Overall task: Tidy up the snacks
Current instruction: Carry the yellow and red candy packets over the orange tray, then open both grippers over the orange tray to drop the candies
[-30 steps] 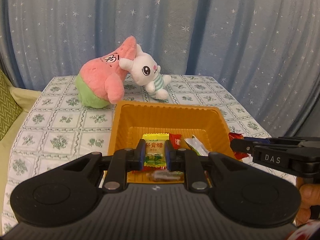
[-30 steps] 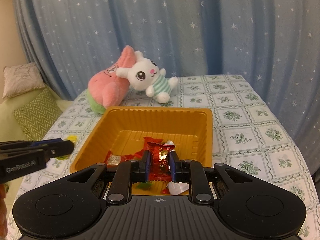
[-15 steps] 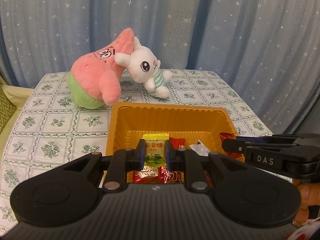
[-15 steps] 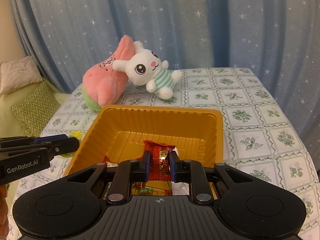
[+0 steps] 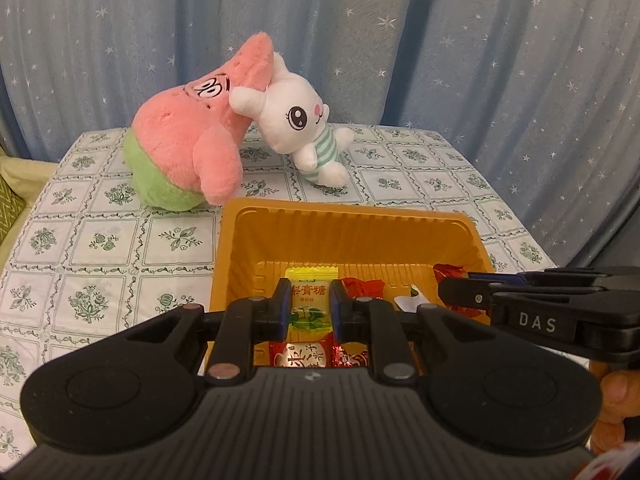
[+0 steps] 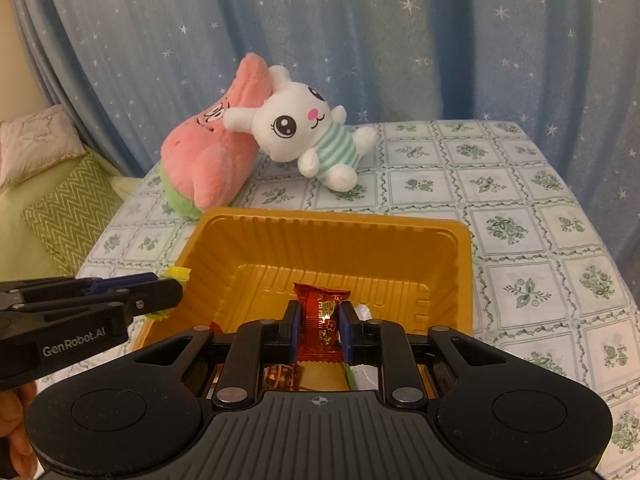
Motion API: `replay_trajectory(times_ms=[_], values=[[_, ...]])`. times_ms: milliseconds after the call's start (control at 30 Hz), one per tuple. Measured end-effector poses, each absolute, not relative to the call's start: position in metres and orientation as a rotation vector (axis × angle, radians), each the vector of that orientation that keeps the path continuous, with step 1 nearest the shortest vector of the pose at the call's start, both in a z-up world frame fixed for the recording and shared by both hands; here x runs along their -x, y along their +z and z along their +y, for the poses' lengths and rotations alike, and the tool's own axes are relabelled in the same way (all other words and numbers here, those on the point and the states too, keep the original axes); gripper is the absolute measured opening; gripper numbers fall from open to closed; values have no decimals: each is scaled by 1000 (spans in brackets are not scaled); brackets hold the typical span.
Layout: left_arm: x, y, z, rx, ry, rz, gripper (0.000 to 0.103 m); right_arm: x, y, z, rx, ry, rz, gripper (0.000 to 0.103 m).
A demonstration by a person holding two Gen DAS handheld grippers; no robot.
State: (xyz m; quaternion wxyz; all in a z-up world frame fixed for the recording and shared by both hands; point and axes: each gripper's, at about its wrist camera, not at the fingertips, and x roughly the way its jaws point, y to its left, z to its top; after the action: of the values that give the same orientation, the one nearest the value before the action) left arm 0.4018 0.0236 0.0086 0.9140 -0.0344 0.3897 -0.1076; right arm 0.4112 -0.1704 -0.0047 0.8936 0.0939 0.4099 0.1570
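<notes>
An orange plastic tray stands on the table with several wrapped snacks in its near end. My left gripper is shut on a yellow-green candy packet and holds it over the tray's near end. My right gripper is shut on a red candy packet, also over the tray's near end. Each gripper shows from the side in the other's view, the right one at the tray's right rim, the left one at the left rim.
A pink star plush and a white rabbit plush lie just behind the tray. The table has a green floral cloth. Blue starred curtains hang behind. Green cushions lie to the left.
Both grippers have moved forward and lower over the tray with their packets still held; the plush toys and the tray look closer.
</notes>
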Motion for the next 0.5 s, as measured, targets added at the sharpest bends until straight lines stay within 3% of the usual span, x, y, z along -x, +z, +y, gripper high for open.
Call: replay_trajectory(times_ms=[267, 333, 500], values=[[-414, 0, 25, 124, -247, 804, 19, -414, -9, -171, -202, 320, 857, 20], [-415, 0, 25, 132, -240, 799, 33, -413, -10, -172, -205, 317, 860, 20], [-411, 0, 27, 109, -221, 791, 33, -411, -13, -176, -213, 318, 866, 20]])
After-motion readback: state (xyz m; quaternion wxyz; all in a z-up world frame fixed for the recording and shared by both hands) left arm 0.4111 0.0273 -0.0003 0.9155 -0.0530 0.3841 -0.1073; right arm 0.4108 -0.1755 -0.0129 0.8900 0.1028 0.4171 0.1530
